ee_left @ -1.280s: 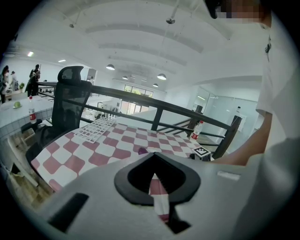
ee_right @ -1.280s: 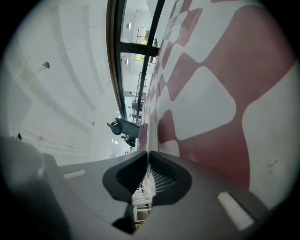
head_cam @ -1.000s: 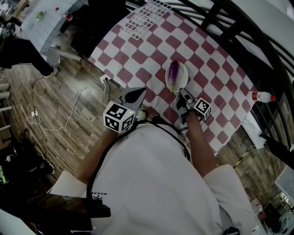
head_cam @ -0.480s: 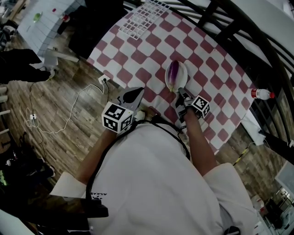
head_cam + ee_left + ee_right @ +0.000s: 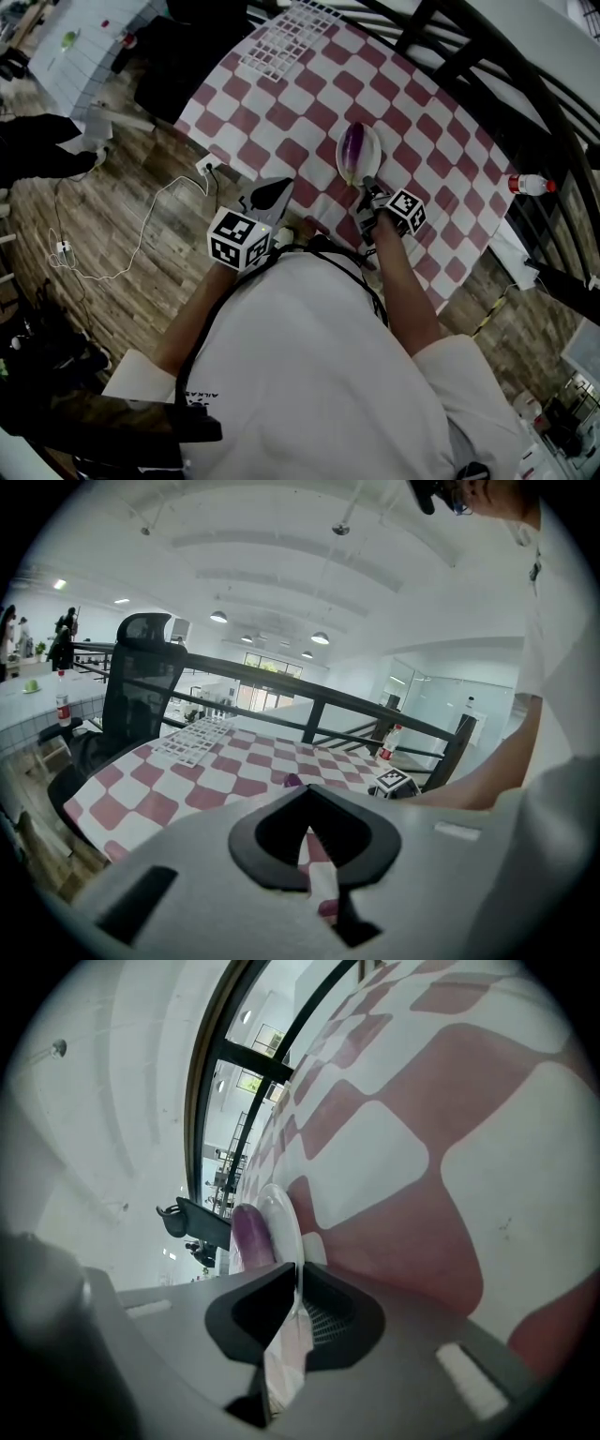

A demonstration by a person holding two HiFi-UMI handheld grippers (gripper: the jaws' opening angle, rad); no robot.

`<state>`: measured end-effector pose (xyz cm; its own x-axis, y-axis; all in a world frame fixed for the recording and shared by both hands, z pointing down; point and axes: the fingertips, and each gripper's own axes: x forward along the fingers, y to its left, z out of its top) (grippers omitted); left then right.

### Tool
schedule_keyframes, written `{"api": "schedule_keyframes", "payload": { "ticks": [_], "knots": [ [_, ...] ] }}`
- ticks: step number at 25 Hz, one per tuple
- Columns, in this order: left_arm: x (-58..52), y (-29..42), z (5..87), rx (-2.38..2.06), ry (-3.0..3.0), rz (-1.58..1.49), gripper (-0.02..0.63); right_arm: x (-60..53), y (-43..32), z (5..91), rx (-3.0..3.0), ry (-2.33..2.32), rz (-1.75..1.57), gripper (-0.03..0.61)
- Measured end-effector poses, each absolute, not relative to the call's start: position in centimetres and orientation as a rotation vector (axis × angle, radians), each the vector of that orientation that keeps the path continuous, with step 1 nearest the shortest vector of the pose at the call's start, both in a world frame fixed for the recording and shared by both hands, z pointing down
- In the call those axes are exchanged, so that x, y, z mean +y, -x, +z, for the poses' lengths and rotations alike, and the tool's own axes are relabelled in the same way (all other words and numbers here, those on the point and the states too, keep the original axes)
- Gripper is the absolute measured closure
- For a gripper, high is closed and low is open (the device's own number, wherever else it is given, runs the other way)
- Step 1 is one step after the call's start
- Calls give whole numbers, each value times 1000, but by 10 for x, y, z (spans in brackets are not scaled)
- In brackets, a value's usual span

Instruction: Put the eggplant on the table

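- On the surface (image 5: 300, 103), under a red-and-white checked cloth, a round white plate (image 5: 372, 155) sits flat towards the cloth's near right part.
- Lengthwise in that plate lies the glossy purple eggplant (image 5: 352, 150), resting on the plate and not on the cloth itself.
- The right tongs (image 5: 298, 1269) reach the plate's near edge. Their 2 jaws stand narrow, closed on the thin white rim, and they have just been easing a little wider around it.
- In the right gripper view the eggplant shows just beyond the rim, to the left of the jaws.
- The left tongs (image 5: 286, 185) hang over the near edge of the cloth, well to the left of the plate. Their 2 jaws meet tip to tip with nothing between them.
- A white plastic grid rack (image 5: 281, 42) lies flat at the cloth's far left corner, well apart from the plate.
- A clear bottle with a red cap (image 5: 527, 185) is beside the black metal railing (image 5: 469, 56), past the cloth's right edge.
- A black office chair (image 5: 141, 686) stands at the left side of the surface in the left gripper view.
- A white power plug with a thin cable (image 5: 208, 167) lies on the wooden plank floor (image 5: 94, 291), just off the cloth's near left corner.
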<state>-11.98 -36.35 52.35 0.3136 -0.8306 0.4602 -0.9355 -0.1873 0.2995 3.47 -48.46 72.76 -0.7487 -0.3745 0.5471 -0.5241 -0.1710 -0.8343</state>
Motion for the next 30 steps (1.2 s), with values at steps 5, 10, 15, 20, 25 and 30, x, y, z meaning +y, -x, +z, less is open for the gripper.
{"api": "schedule_keyframes", "payload": {
  "ticks": [5,10,15,20,25,30],
  "knots": [
    [-360,122,522,-1541,-2077,263,607,-485,-34,727,-1965,-1095,1910,514],
    [-359,125,520,-1524,-2099,255,607,-484,-33,719,-1975,-1127,1888,445],
    [-362,123,517,-1481,-2141,235,607,-480,-53,704,-2012,-1189,1900,456],
    [-366,117,510,-1430,-2197,216,607,-470,-70,666,-2174,-1213,1770,507],
    [-372,104,497,-1361,-2280,200,607,-452,-79,625,-2318,-1235,1717,572],
    [-373,97,494,-1302,-2329,198,607,-426,-86,586,-2464,-1225,1719,572]
  ]
}}
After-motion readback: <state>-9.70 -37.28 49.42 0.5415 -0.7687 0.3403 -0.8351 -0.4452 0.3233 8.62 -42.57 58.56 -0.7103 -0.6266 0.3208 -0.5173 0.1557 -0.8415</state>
